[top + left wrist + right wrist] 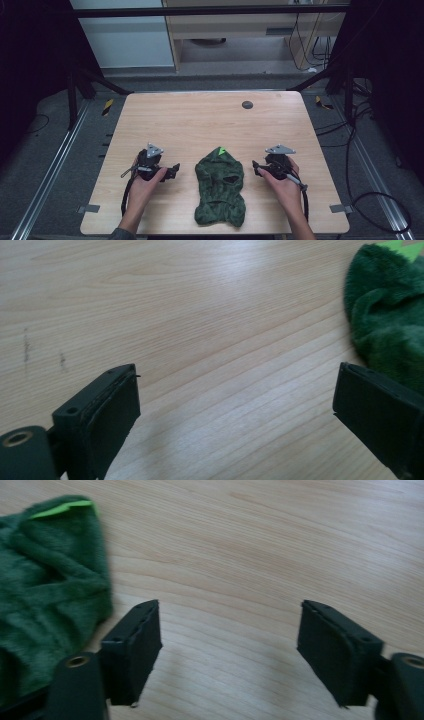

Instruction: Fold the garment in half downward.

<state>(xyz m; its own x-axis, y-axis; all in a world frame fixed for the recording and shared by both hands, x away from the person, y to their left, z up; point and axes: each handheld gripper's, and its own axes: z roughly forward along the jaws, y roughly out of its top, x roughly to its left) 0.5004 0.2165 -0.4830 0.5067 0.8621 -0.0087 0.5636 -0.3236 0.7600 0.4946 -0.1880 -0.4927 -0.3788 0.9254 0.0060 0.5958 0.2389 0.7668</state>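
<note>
Two forearms enter from the near edge of the pale wooden table (210,115), each hand gripping a black two-jaw tool on either side of a crumpled dark green fleece garment (220,187) with a bright green tag at its far tip. That garment lies on the near half of the tabletop, midway between the tools, bunched and unfolded, its far end pointing away from the person. At the person's left, the left gripper (172,171) hovers just beside the cloth with jaws spread wide and nothing between them; its own camera shows bare wood between the jaws and the fleece (387,315) near the right-hand jaw. Opposite it, the right gripper (256,166) likewise stands with jaws wide apart and empty, the fleece (50,580) lying just past its left-hand jaw. Neither tool appears to touch the fabric. By the look of it, work on the garment has not begun: no edge is pinched or lifted, and grasping, spreading and any folding all remain ahead. Near the table's far edge sits a small dark round disc (247,105).
</note>
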